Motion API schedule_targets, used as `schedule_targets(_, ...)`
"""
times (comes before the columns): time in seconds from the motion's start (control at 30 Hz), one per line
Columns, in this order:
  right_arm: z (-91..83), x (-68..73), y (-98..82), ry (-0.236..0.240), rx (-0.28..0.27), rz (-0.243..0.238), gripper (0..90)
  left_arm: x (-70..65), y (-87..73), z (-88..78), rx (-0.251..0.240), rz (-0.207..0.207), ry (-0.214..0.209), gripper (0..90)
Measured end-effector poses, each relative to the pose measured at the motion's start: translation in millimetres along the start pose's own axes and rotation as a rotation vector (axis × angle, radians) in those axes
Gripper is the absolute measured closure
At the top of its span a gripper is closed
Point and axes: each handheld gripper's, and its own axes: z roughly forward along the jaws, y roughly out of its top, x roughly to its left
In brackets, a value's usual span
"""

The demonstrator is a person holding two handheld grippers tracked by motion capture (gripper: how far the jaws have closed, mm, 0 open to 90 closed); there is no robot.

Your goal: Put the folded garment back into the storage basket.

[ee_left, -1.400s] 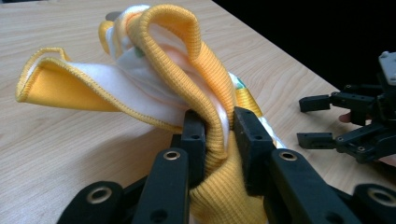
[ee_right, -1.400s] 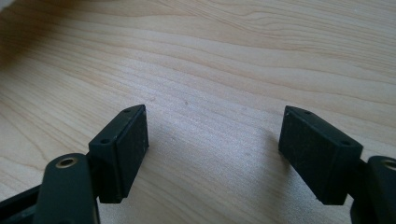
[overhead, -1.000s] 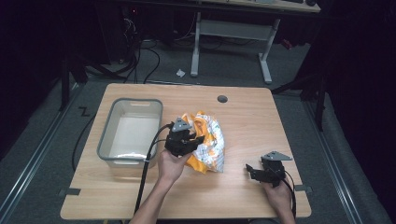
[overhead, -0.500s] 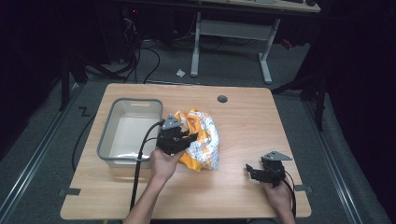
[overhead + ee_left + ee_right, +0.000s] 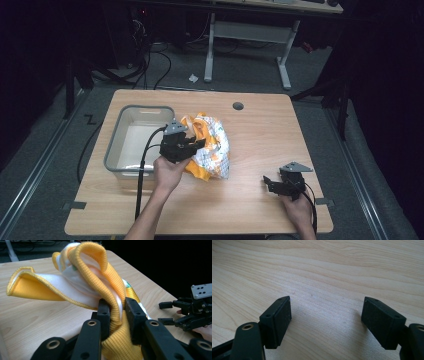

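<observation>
No legible writing. Right gripper (image 5: 272, 182) rests near the tabletop's (image 5: 280, 130) front-right corner, jaws apart. Left gripper (image 5: 197, 145) is clamped on the orange-and-white garment (image 5: 212, 150), now shifted left toward the grey plastic bin (image 5: 115, 145). Garment lies mid-table beside the bin, long axis front to back.

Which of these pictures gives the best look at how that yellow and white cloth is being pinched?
The left gripper view: the yellow and white knitted cloth sits close up, a ribbed fold squeezed between the left tool's black jaws. The high view shows the whole cloth beside the grey plastic tub, but the hand hides the pinch. The right gripper view shows bare wooden table.
</observation>
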Motion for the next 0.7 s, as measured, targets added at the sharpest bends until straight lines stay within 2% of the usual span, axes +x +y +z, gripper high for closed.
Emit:
schedule_targets(0.3, 0.0, 0.0, 0.0, 0.0, 0.0, 0.0, 24.4, 6.9, 5.6, -15.7, -0.02, 0.0, 0.019, 75.5)
schedule_targets(0.47, 0.0, 0.0, 0.0, 0.0, 0.0, 0.0, 24.4, 10.8, 7.2, -19.7, -0.011, 0.007, 0.033, 75.5)
schedule_targets(0.7, 0.0, 0.0, 0.0, 0.0, 0.0, 0.0, 24.4, 17.4, 8.2, -26.8, -0.016, -0.005, 0.049, 75.5)
